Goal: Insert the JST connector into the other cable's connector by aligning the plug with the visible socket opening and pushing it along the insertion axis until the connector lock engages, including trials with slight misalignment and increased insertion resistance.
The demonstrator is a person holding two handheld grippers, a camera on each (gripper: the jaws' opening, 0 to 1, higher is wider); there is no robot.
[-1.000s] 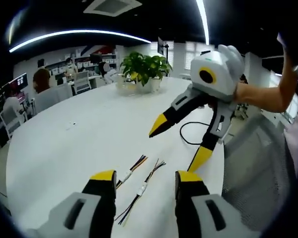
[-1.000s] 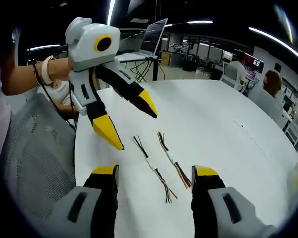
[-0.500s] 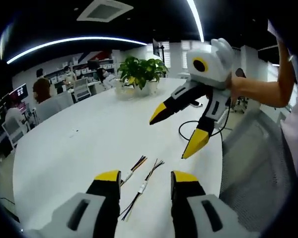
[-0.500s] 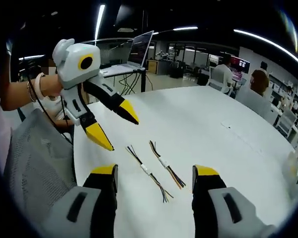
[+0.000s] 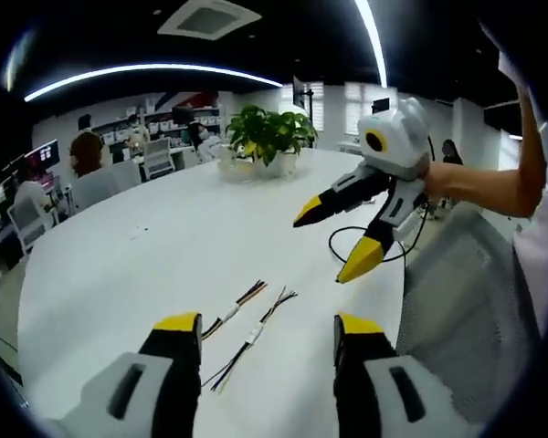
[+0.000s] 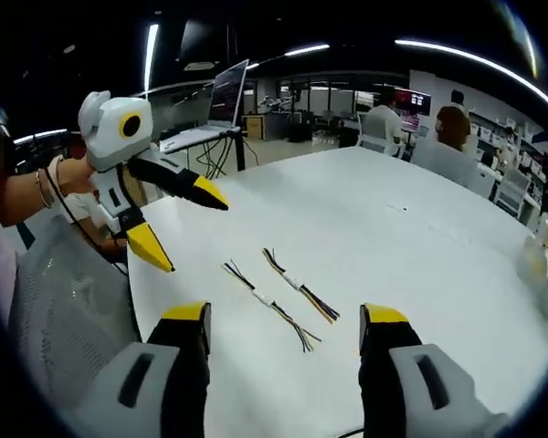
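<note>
Two thin cables [image 5: 247,324] with small white plugs and bright wire ends lie side by side, near the round edge of the smooth white table [image 5: 146,265]. Left gripper [image 5: 267,330] and right gripper [image 6: 286,318] hang above, yellow-tipped jaws wide apart, holding nothing.

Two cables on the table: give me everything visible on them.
Two short cables lie flat on the white table, roughly parallel, close but apart. Each is a thin bundle of coloured wires with a small white connector near its middle and loose ends fanning out. Nothing touches them; both grippers hang open above. Connector detail is too small to tell.
</note>
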